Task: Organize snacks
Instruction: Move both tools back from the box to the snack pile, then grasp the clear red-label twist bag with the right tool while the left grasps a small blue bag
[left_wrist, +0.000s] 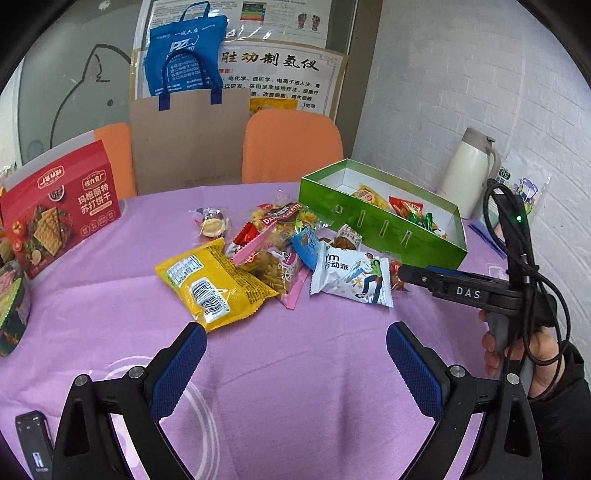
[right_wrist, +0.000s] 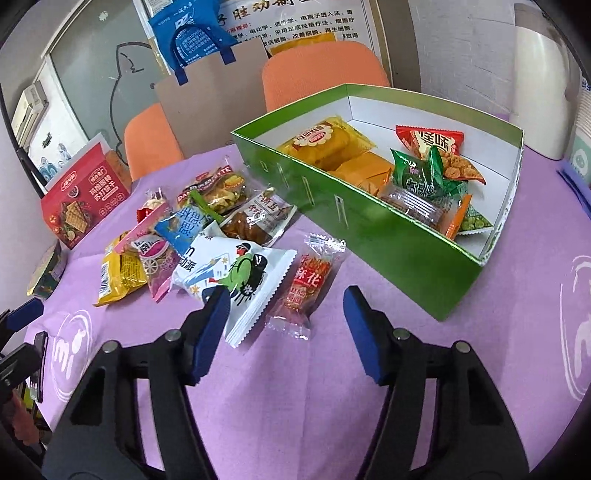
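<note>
A pile of loose snack packets lies on the purple tablecloth: a yellow packet (left_wrist: 214, 280), a pink pasta bag (left_wrist: 273, 266) and a white hiker-print packet (left_wrist: 351, 277) (right_wrist: 240, 277). A red twist-snack packet (right_wrist: 308, 284) lies just ahead of my right gripper (right_wrist: 286, 326), which is open and empty; its left finger (right_wrist: 210, 325) overlaps the white packet's edge. The open green box (right_wrist: 369, 236) (left_wrist: 369, 225) holds yellow packs (right_wrist: 325, 144), a red packet (right_wrist: 432, 142) and a green packet (right_wrist: 421, 173). My left gripper (left_wrist: 295, 354) hangs open and empty, short of the pile.
A red cracker box (left_wrist: 59, 214) stands at the left, with a dark tin (left_wrist: 11, 306) nearer. A white thermos (left_wrist: 469, 170) sits behind the green box. Two orange chairs (left_wrist: 291, 144) and a cardboard sheet back the table. A black device (left_wrist: 33, 443) lies near the front left edge.
</note>
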